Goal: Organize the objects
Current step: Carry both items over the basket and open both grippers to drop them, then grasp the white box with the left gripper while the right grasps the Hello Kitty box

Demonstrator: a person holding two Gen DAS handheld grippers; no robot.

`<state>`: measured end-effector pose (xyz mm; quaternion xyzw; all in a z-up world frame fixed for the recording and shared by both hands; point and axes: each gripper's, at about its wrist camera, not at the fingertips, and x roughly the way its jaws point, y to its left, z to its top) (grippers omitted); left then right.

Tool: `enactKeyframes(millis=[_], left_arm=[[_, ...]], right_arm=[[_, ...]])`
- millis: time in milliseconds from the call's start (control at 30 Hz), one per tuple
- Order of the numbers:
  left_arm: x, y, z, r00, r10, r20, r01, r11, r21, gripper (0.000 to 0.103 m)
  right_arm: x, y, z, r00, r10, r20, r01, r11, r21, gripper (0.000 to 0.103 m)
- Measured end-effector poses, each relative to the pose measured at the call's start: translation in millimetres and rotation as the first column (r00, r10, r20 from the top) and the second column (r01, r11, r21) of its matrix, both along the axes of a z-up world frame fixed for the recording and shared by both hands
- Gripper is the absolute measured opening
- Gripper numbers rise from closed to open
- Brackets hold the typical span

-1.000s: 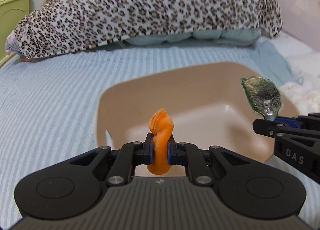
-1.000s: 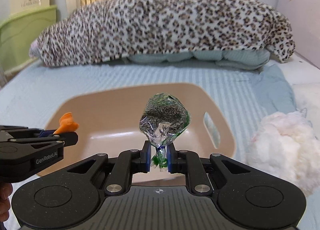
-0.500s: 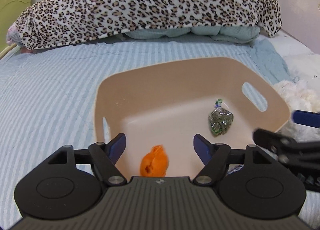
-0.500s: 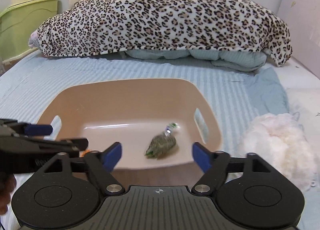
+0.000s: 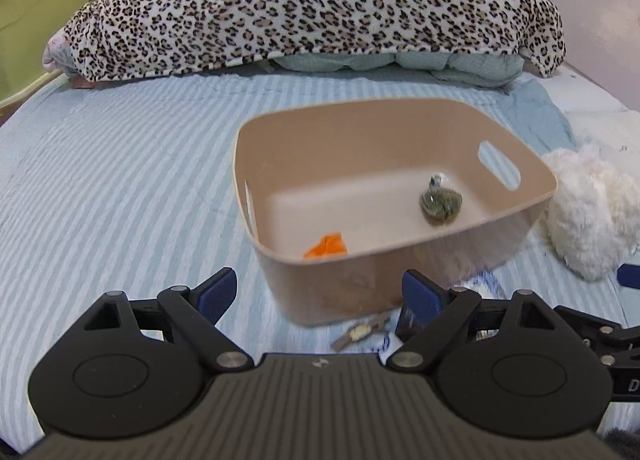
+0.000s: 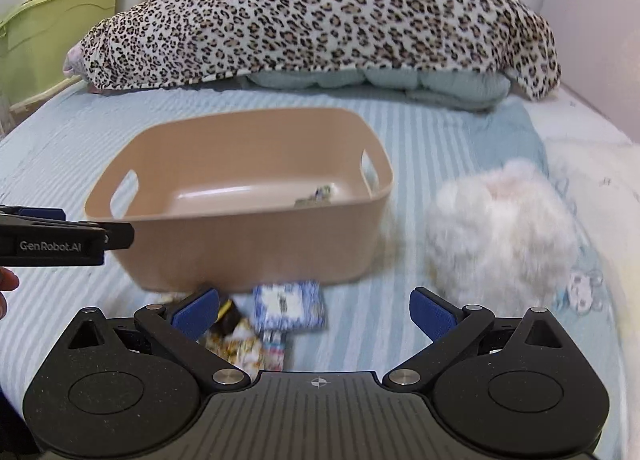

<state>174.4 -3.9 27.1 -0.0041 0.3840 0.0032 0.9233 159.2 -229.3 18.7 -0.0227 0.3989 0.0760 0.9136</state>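
- Both my grippers are empty right now. Left gripper (image 5: 318, 292) has its jaws spread wide with nothing between them, and right gripper (image 6: 314, 310) is the same, wide apart and holding nothing.
- Landmark for everything: the tan bin (image 6: 240, 236) sitting on the striped bedsheet (image 5: 120, 187).
- Inside the bin: the orange thing (image 5: 326, 246) lies on the floor against the near wall, and the little clear bag of green stuff (image 5: 440, 201) sits toward the right wall, below the handle slot. Well apart from each other.
- Outside the bin, just in front of its near wall, there's a loose pile of small packets: a blue-and-white packet (image 6: 289, 306), and a yellow patterned wrapper (image 6: 240, 344) just left of it. They're motion-blurred, so I can't read what they are or tell if they overlap.
- The fluffy white thing (image 6: 500, 232) sits to the right of the bin, close to its right wall; a small clear item (image 6: 582, 288) lies just to its right.
- My guess at the step in hand: go for the packets in front of the bin.
- How I'd do it well: come down on one packet only, pinch it by an edge since flat wrappers slide on fabric, and try not to grab sheet along with it.
- The two grippers are close together in front of the bin, so I'd split targets: left takes the yellow wrapper side, right takes the blue-and-white one.
- Lift clear of the near wall before crossing the rim, otherwise I'd probably shove the bin.
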Motion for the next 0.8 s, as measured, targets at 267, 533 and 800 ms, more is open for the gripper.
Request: enactKeyframes(millis=[267,533,800], left_arm=[[-3.1,-12.2,-36.2,0.998,-0.032,-0.061,0.033,0.999,0.005,0.091],[10.3,-19.6,-69.0,0.994,-0.013,-0.113,0.010,1.000,-0.024,0.091],[16.6,-27.7,-86.5,0.990,-0.007,-0.138,0.004,1.000,-0.028,0.090]], right_arm=[[6.6,-11.5,-34.3,0.994,-0.074,-0.075,0.078,0.996,0.050,0.103],[24.6,-15.7,-67.7,0.988,-0.068,-0.139,0.071,0.997,0.021,0.103],[22.9,0.8,-77.3,0.986,0.015,-0.166,-0.012,1.000,0.021,0.103]])
